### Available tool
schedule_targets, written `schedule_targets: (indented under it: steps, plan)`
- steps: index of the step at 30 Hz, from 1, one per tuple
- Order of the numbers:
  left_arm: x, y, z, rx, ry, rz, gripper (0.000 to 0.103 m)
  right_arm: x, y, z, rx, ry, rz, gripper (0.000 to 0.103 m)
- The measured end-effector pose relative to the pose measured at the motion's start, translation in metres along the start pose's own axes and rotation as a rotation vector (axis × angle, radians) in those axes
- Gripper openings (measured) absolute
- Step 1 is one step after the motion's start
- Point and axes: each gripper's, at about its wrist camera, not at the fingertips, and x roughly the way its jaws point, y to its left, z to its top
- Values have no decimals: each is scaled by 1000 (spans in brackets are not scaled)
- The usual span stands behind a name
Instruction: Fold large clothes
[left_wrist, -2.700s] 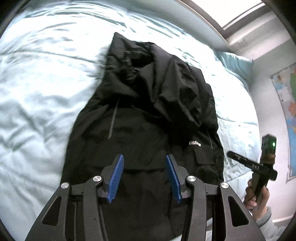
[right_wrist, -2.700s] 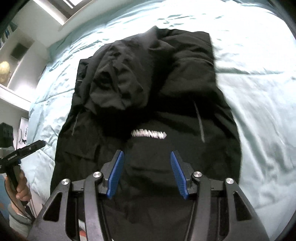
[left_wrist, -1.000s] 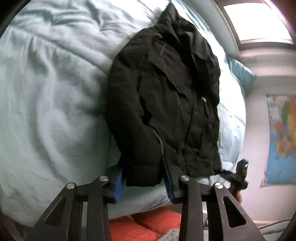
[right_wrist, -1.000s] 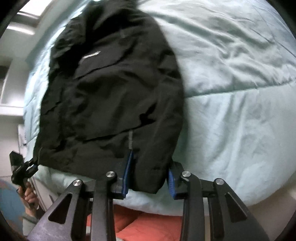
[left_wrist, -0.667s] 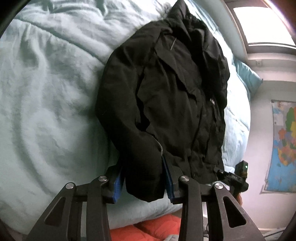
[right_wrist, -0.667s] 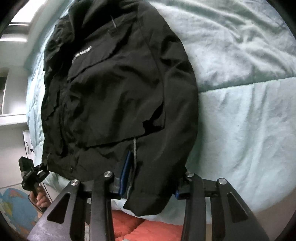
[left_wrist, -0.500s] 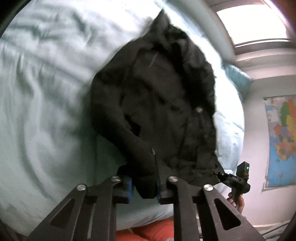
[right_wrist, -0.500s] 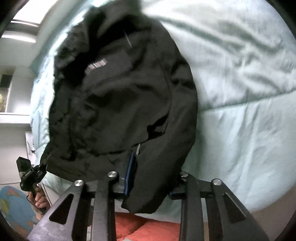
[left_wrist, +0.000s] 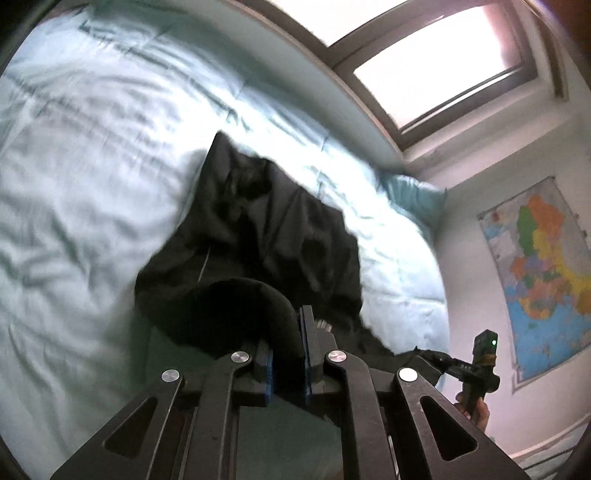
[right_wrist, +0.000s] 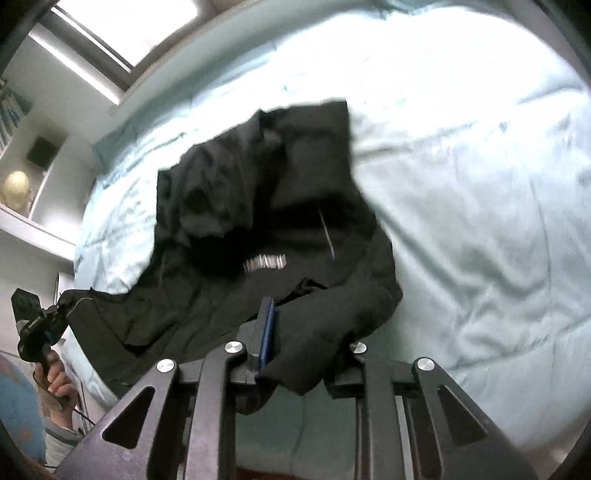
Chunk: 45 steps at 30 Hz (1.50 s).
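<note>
Wall map (left_wrist: 543, 273), pillow (left_wrist: 413, 195), window (left_wrist: 439, 70)

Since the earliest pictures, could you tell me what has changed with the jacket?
Both grippers, left and right, took hold of the jacket hem corners and lifted them off the bed; the right jaws are closing on it. The upper jacket still lies on the bed.

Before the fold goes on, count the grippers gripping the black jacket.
2. The left gripper clamps one hem corner of the black jacket; the right gripper, its fingers closing, pinches the other corner.
</note>
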Motion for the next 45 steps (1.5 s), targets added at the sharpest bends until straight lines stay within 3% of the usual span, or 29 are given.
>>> schedule_targets:
  steps: [10, 16, 19, 23, 28, 33, 36, 38, 40, 41, 45]
  plan:
    - [45, -37, 147, 96, -113, 42, 11, 9, 23, 157, -37, -157, -24, 25]
    - [128, -15, 225, 40, -91, 143, 13, 87, 1, 249, 52, -117, -60, 26]
    - [192, 14, 245, -6, -39, 254, 13, 144, -12, 275, 98, -49, -77, 26]
    - [259, 61, 244, -93, 69, 350, 14, 224, -35, 287, 162, 80, -95, 28]
    - [293, 95, 236, -151, 169, 300, 17, 261, -57, 285, 217, 133, -41, 31]
    - [262, 84, 241, -109, 192, 225, 27, 233, -63, 286, 211, 123, 50, 43]
    - [228, 69, 242, -78, 186, 180, 50, 200, -61, 287, 198, 84, 99, 64]
    - [204, 59, 241, -47, 155, 177, 55, 171, -60, 286, 164, 37, 102, 80]
    - [184, 53, 241, -10, 127, 180, 65, 154, -58, 285, 135, -8, 77, 88]
    - [182, 50, 242, 17, 124, 194, 71, 150, -57, 285, 115, -20, 61, 88]
    - [207, 56, 249, 64, 183, 259, 72, 164, -54, 288, 31, 10, 1, 88]
